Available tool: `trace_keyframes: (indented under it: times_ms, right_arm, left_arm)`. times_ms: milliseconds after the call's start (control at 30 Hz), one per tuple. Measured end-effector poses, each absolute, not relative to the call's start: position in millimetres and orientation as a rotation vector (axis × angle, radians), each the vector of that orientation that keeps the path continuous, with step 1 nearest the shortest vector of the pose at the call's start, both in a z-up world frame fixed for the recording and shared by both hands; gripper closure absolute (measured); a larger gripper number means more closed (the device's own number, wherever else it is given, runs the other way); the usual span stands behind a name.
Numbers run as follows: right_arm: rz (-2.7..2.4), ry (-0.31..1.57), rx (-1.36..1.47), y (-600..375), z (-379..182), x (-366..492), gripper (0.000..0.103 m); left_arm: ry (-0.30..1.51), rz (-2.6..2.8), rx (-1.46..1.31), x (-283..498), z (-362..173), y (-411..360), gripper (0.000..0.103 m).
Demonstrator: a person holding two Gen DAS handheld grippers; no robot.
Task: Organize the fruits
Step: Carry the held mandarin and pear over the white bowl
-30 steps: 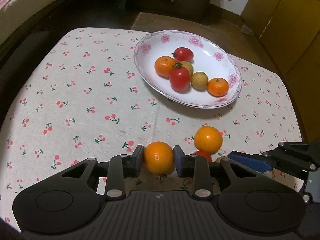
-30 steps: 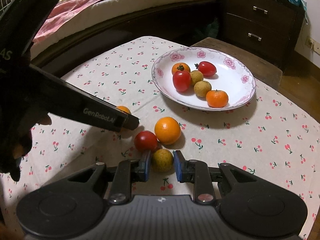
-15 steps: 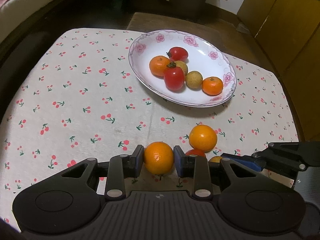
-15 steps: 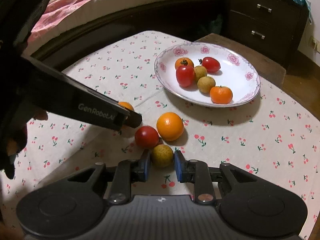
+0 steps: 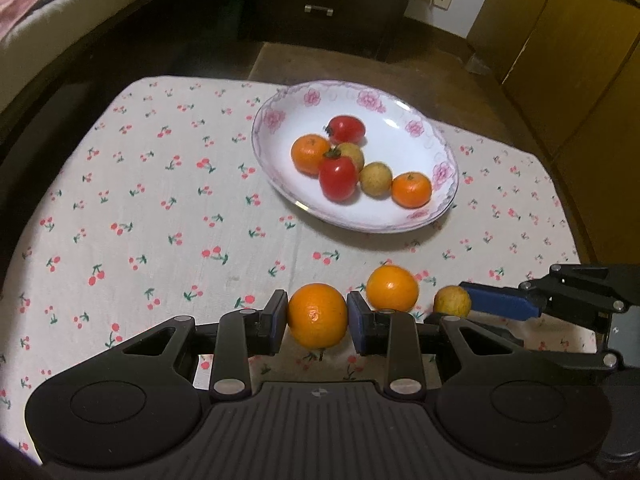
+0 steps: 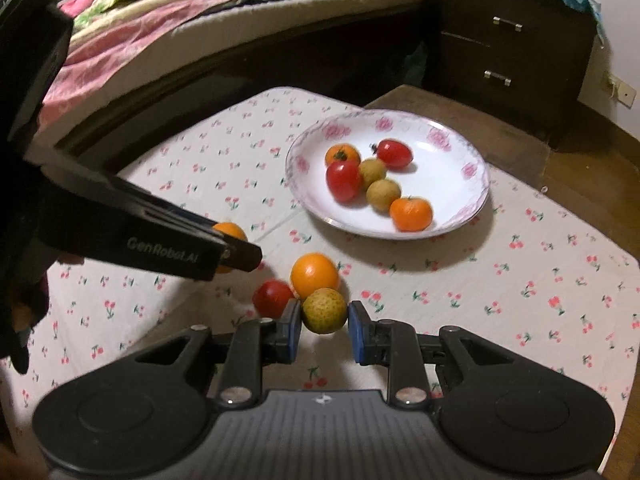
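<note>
Left wrist view: left gripper (image 5: 317, 317) clamps orange (image 5: 317, 316); right gripper (image 6: 324, 324) pinches yellow-green fruit (image 6: 324, 311), both low above tablecloth (image 5: 140, 220).

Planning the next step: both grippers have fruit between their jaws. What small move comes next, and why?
Probably carry the left gripper forward over the plate: its jaws grip an orange that looks clear of the cloth, and the plate has room.
</note>
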State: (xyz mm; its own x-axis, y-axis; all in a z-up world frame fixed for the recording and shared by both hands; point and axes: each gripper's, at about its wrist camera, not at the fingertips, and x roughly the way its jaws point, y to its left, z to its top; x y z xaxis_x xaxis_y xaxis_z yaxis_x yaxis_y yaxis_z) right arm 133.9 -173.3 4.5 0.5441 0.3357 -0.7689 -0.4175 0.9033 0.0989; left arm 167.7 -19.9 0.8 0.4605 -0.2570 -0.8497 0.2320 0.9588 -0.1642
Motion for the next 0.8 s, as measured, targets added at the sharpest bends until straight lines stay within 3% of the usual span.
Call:
trace_keyframes:
  times_ms: [800]
  right_arm:
    - [0.349, 0.788, -0.054, -191.9, 25.2, 178.8, 0.070]
  left_arm:
    - [0.962, -0.309, 0.011, 209.4, 24.9, -49.3, 0.063]
